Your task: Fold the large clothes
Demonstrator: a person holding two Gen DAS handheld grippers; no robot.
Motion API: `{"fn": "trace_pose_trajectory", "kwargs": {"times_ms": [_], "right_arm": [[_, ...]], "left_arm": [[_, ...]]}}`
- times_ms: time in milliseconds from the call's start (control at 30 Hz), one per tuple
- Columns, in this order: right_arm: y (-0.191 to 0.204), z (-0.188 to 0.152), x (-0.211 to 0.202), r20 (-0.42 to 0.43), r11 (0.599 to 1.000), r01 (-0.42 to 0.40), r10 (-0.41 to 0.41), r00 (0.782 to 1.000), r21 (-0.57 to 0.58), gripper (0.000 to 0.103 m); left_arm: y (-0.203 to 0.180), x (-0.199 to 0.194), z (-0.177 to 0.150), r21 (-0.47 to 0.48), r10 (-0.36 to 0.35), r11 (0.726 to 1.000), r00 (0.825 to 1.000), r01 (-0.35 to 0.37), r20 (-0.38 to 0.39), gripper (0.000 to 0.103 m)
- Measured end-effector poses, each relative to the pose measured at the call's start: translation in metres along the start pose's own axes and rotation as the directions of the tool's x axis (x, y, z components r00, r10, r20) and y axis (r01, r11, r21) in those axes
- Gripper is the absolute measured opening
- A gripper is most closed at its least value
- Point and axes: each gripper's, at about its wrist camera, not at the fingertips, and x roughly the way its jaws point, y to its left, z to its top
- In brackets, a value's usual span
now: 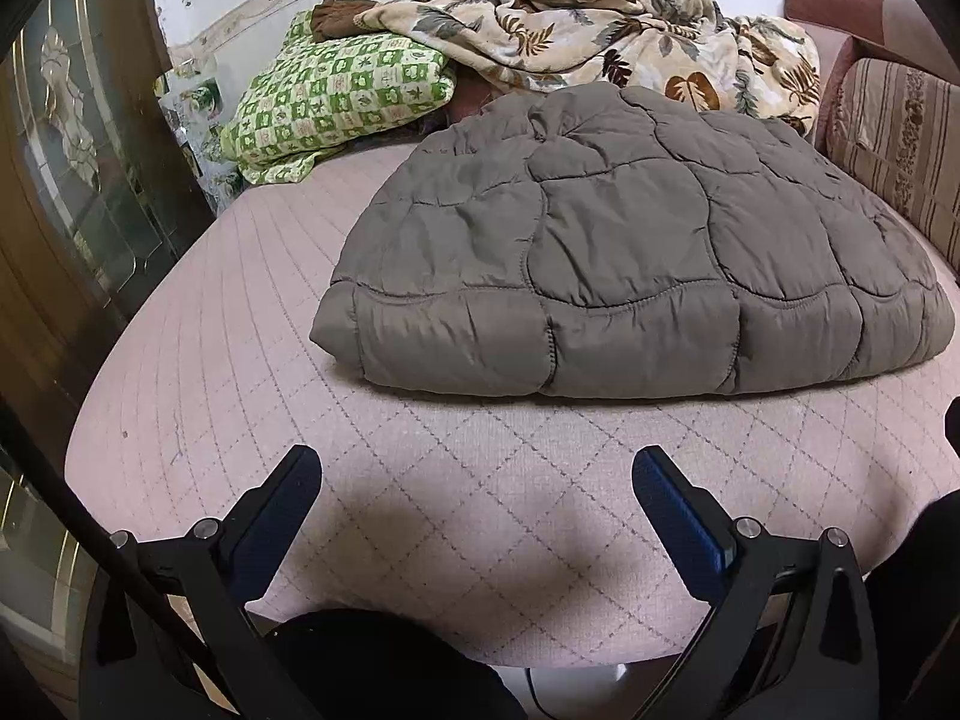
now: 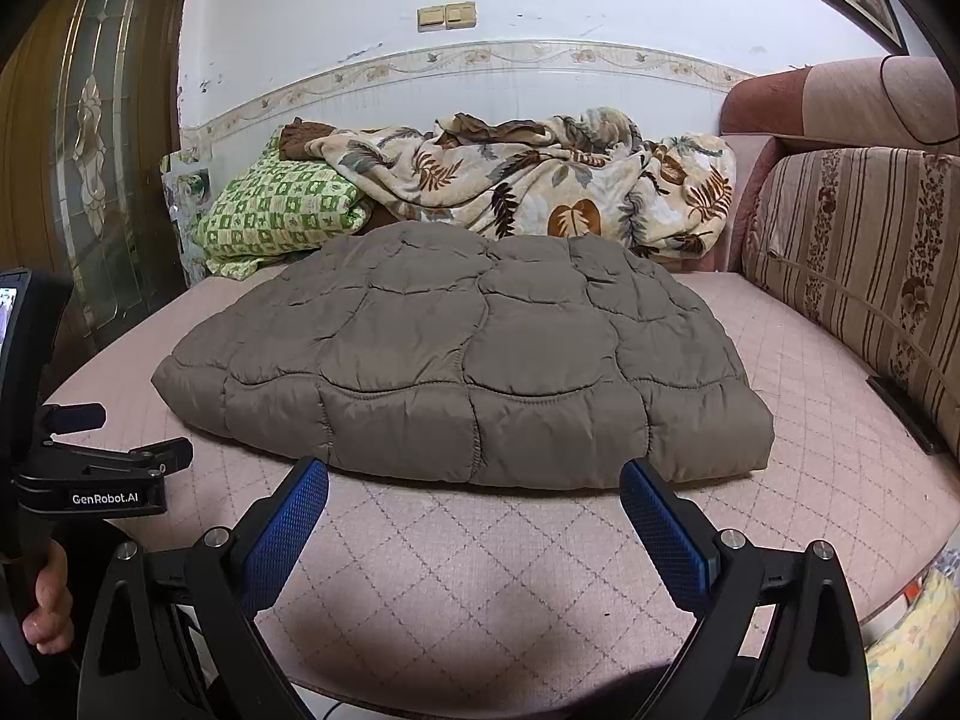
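From your left wrist, the left hand-held gripper is spread wide and empty over the bed, short of the folded grey quilted coat. From your right wrist, the right hand-held gripper gapes empty at the coat's near edge; only here your hand and the wall switches show.

Even, dimmish indoor light, soft shadows below tongs, sharp focus, heavy fisheye warp w/ dark corners
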Motion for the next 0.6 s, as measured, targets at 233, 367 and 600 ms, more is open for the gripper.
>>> {"fn": "trace_pose_trajectory", "kwargs": {"times_ms": [233, 367, 600], "right_arm": [[0.0026, 0.0001, -0.0011, 0.003, 1.0, -0.001, 0.001, 1.0, 0.0, 0.1], [0.0024, 0.0, -0.0009, 0.002, 1.0, -0.001, 0.001, 1.0, 0.001, 0.1], [0.0047, -0.0007, -0.0007, -0.002, 1.0, -0.002, 0.002, 1.0, -0.003, 0.1]], "left_arm": [[-0.0017, -0.0007, -0.0007, 0.013, 0.006, 1.0, 1.0, -0.006, 0.005, 0.103], [-0.0018, -0.0003, -0.0011, 0.012, 0.005, 1.0, 1.0, -0.005, 0.001, 0.103], [-0.0021, 0.0001, -0.0018, 0.01, 0.006, 1.0, 1.0, -0.006, -0.001, 0.103]]}}
